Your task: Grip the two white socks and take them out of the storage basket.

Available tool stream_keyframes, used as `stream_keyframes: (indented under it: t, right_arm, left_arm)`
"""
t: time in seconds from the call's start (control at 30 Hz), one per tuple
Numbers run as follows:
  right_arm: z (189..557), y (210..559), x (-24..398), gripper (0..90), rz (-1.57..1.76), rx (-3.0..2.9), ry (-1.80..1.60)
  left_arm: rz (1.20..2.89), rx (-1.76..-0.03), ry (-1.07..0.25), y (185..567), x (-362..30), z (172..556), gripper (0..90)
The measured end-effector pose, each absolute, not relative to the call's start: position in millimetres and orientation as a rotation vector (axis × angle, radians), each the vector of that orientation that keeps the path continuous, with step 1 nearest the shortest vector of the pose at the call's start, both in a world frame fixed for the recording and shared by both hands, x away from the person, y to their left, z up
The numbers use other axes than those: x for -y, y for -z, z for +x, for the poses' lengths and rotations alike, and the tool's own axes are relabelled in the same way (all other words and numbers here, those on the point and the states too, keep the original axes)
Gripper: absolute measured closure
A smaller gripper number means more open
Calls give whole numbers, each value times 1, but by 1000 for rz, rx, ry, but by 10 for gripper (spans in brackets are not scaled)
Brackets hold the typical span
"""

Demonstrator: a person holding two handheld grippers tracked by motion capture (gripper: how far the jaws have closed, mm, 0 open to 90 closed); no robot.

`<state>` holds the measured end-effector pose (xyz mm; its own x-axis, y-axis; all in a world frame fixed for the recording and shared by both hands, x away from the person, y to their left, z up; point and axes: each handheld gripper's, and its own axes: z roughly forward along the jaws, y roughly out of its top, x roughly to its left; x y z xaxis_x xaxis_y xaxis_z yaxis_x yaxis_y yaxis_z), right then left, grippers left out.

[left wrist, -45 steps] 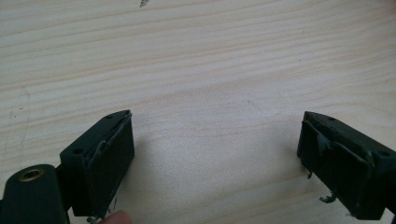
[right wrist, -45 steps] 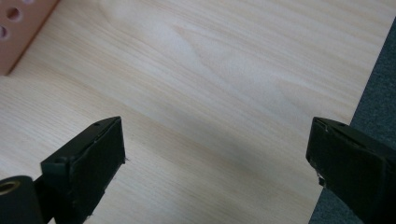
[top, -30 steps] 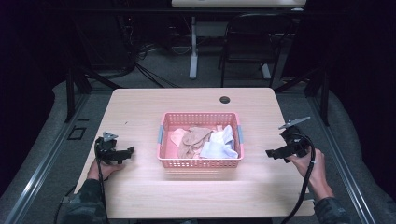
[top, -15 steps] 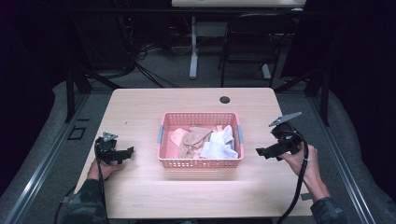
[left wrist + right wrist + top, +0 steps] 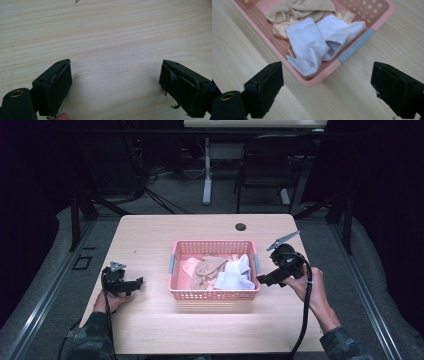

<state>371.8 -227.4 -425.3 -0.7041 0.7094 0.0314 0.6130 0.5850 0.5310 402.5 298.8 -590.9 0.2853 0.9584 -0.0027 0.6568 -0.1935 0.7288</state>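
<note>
A pink plastic basket (image 5: 215, 293) stands mid-table and holds white socks (image 5: 235, 275) and beige socks (image 5: 207, 267). My right gripper (image 5: 261, 280) hovers just off the basket's right end, pointing at it. Its jaws are wide apart and have just been closing a little, with nothing between them. The right gripper view looks down on the basket's corner (image 5: 317, 82), the white socks (image 5: 314, 47) and the beige socks (image 5: 299, 10), with that gripper (image 5: 327, 90) above bare wood. My left gripper (image 5: 137, 282) rests open on the table at the left, over bare wood (image 5: 115, 87).
A black cable hole (image 5: 240, 226) sits near the table's far edge. Behind the table stand a dark chair (image 5: 270, 165) and a desk leg (image 5: 206, 175). Bare tabletop (image 5: 150, 240) surrounds the basket.
My right gripper has moved left toward the basket and risen a little. The left gripper and the basket have stayed put.
</note>
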Motion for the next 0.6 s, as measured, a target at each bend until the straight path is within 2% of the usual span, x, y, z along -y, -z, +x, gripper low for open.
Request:
stream_keyframes:
  t: [0.37,0.57,0.6]
  right_arm:
    - [381,430,193,129,1057,-2688,-754]
    - [390,447,172,151,1064,-2754,-700]
    - [392,454,170,177,1076,-2773,-673]
  left_arm:
    - [1934,-1444,-621,591,-299,403,107]
    - [1933,-1444,-622,591,-299,402,107]
    - [1934,-1444,-621,591,-299,403,107]
